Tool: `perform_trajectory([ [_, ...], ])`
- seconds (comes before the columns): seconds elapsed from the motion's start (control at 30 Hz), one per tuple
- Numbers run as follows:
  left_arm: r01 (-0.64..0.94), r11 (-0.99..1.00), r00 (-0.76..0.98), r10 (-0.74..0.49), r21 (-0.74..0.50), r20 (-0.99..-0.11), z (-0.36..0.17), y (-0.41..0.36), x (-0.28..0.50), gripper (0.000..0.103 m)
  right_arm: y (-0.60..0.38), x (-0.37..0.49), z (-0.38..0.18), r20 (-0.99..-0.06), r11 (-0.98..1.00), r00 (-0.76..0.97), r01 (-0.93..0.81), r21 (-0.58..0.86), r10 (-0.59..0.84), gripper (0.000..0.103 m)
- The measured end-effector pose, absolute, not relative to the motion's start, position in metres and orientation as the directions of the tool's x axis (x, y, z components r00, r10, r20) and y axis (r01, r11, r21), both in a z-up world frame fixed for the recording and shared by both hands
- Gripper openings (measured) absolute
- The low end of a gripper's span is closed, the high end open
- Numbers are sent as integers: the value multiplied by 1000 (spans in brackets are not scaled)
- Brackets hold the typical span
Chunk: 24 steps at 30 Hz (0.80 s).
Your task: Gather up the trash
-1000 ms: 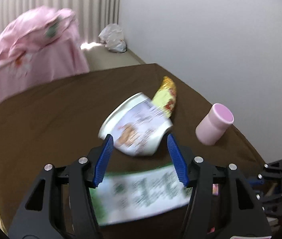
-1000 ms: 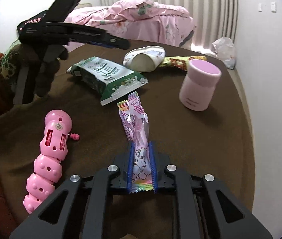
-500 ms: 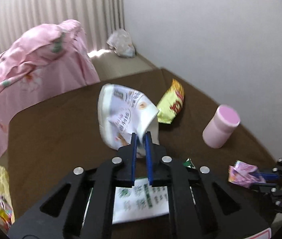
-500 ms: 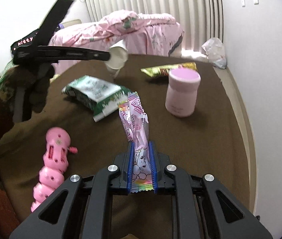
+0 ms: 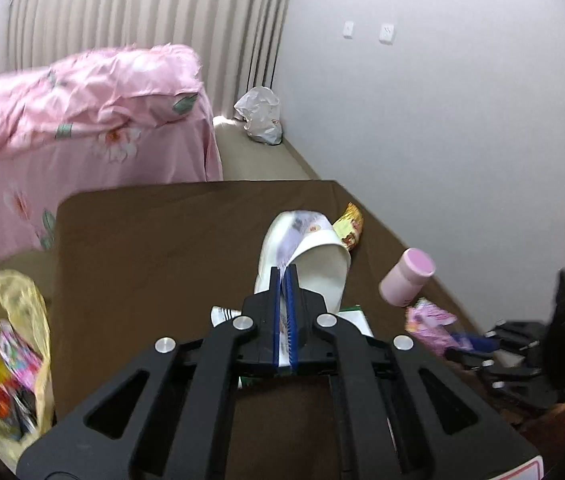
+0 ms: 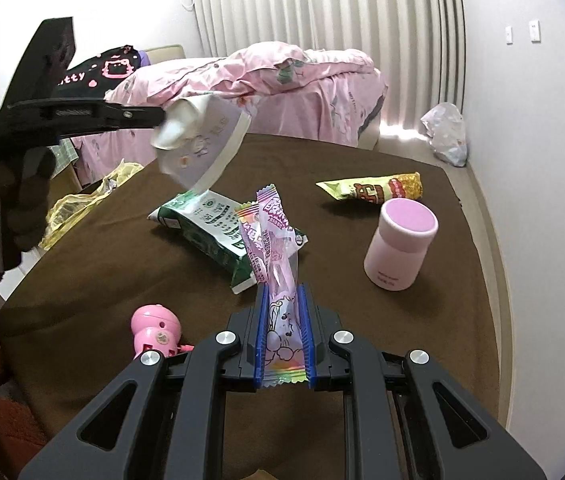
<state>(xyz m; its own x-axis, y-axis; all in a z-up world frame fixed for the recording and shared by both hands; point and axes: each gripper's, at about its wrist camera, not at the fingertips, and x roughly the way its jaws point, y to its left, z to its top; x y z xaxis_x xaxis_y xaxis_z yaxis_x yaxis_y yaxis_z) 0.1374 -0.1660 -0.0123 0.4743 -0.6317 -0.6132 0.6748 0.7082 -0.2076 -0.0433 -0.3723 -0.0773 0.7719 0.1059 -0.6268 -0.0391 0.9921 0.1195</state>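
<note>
My left gripper (image 5: 285,276) is shut on the rim of a crushed white paper cup (image 5: 314,256) and holds it in the air above the brown table (image 5: 154,248); the cup also shows in the right wrist view (image 6: 198,140). My right gripper (image 6: 282,300) is shut on a pink candy wrapper (image 6: 270,248), held above the table. A green and white packet (image 6: 214,228) and a yellow snack wrapper (image 6: 374,190) lie on the table. A yellow plastic bag (image 5: 10,344) with trash in it hangs off the table's left side.
A pink lidded cup (image 6: 400,250) stands on the right of the table. A pink toy (image 6: 156,330) lies near the front edge. A bed with pink bedding (image 6: 282,76) is behind the table. A white plastic bag (image 6: 446,134) lies on the floor by the wall.
My left gripper closed on the paper cup, lifted it off the table and carried it up and left. The right gripper, still holding the wrapper, has risen a little.
</note>
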Motion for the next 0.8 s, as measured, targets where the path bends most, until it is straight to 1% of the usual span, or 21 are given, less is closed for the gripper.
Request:
perform_trajectory([
  [0.07, 631, 710, 446, -662, -313, -602, -13, -139, 144, 3, -370, -44, -78, -633, 992, 767, -42, 115, 106, 15],
  [0.13, 569, 725, 435, -666, -388, -606, -20, -114, 153, 3, -370, -43, -80, -640, 992, 761, -41, 117, 107, 15],
  [0.23, 478, 787, 472, -604, -389, -642, -38, -87, 168, 3, -370, -39, -84, -651, 992, 752, -31, 125, 106, 15],
  [0.27, 463, 790, 471, -604, -403, -643, -43, -81, 170, 4, -370, -37, -85, -653, 992, 750, -27, 126, 103, 15],
  [0.33, 482, 762, 457, -640, -432, -618, -49, -76, 170, 23, -370, -34, -86, -659, 992, 746, -21, 126, 99, 15],
  [0.37, 500, 755, 460, -646, -424, -610, -50, -79, 169, 42, -371, -33, -87, -663, 992, 743, -17, 124, 96, 15],
  [0.4, 531, 745, 461, -654, -404, -600, -49, -85, 166, 50, -371, -32, -88, -666, 992, 740, -15, 123, 93, 15],
  [0.5, 644, 684, 417, -689, -342, -593, -50, -117, 163, 52, -371, -32, -90, -674, 993, 733, -12, 121, 91, 15],
  [0.63, 700, 653, 375, -679, -288, -631, -56, -161, 183, 52, -371, -32, -91, -677, 993, 730, -12, 121, 91, 15],
  [0.73, 736, 645, 387, -650, -206, -654, -57, -200, 205, 52, -373, -32, -93, -676, 992, 732, -10, 124, 92, 15],
  [0.8, 790, 599, 383, -651, -133, -655, -56, -228, 220, 53, -374, -31, -95, -680, 993, 728, -8, 119, 87, 15],
])
